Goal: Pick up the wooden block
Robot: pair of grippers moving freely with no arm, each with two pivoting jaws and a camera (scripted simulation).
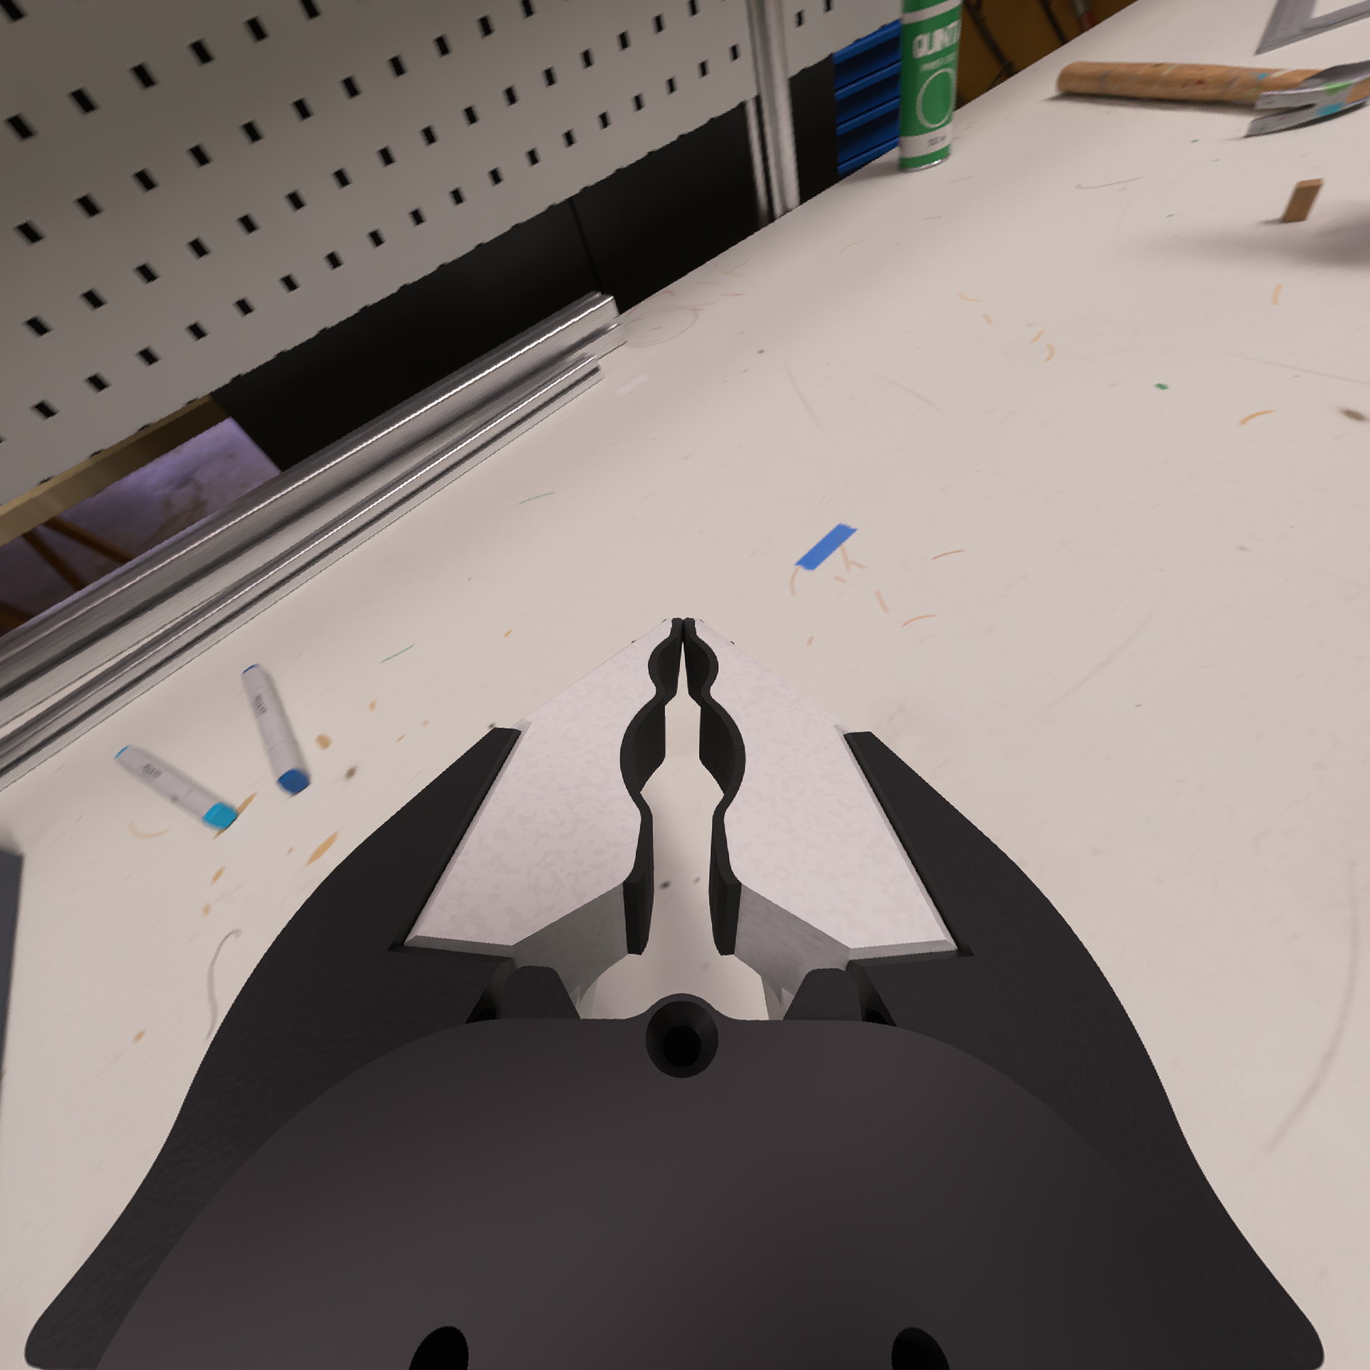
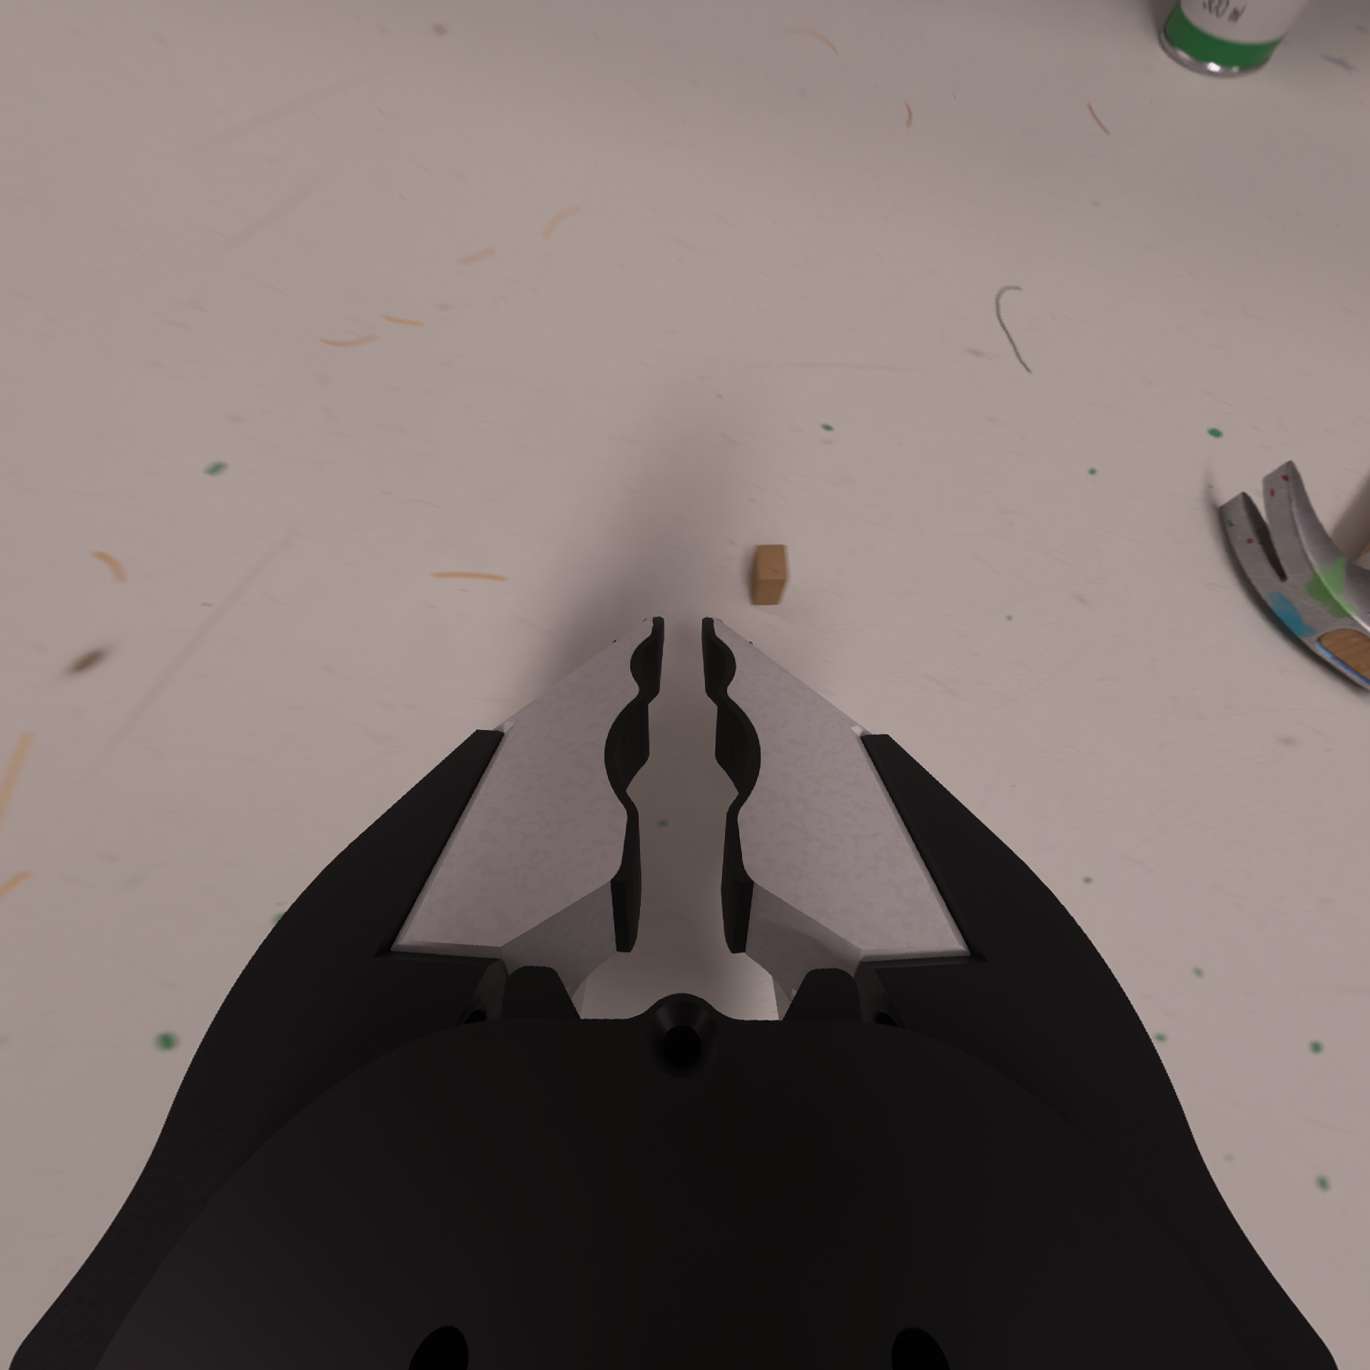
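Note:
The wooden block (image 2: 769, 574) is a small tan piece standing on the white table, just ahead and slightly right of my right gripper (image 2: 683, 624). That gripper is open by a narrow gap, empty, and above the table. The block also shows far off at the upper right in the left wrist view (image 1: 1302, 200). My left gripper (image 1: 682, 623) is shut with its tips touching, holds nothing, and is far from the block.
A hammer with a wooden handle (image 1: 1186, 83) and a paint-marked claw head (image 2: 1297, 578) lies right of the block. A green can (image 1: 928, 81) stands by the pegboard wall (image 1: 296, 185). Aluminium rails (image 1: 296, 504), two markers (image 1: 273, 726) and blue tape (image 1: 824, 547) lie to the left.

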